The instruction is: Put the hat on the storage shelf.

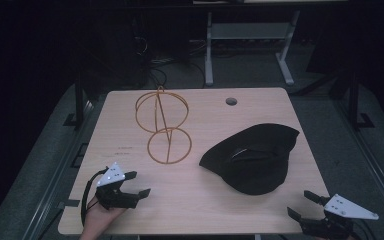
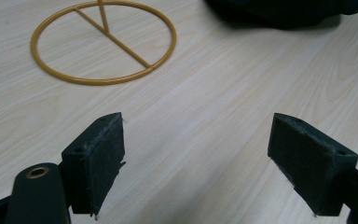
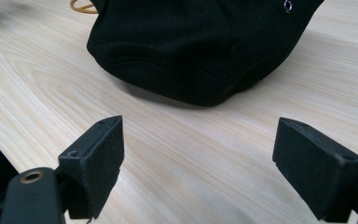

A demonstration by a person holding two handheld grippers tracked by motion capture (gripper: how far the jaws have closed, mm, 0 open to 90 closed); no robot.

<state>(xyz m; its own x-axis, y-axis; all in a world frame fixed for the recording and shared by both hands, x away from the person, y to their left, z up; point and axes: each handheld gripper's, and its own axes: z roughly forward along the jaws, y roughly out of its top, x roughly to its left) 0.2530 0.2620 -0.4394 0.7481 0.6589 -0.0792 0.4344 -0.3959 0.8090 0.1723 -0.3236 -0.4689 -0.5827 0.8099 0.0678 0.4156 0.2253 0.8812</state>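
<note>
Nothing gripped yet: left gripper (image 1: 132,184) wide open and empty near the front left edge of the pale wooden table (image 1: 260,105), right gripper (image 1: 301,203) likewise spread wide with nothing between the jaws, at the front right corner.

Black fabric cap (image 1: 252,157) lying right of centre, apart from both grippers, nearer the right one. Gold wire stand with a ring base and a ring-shaped top (image 1: 164,127) upright left of centre, just beside the cap without touching.

Probably an approach to the cap for setting on the stand. Best taken at the near rounded edge with the right gripper, low and level, pinching fabric only, no scraping of the table. Left gripper free to steady the ring base.

Long axis of the cap diagonal, from near left to far right; what looks like the brim pointing toward the far right corner.
</note>
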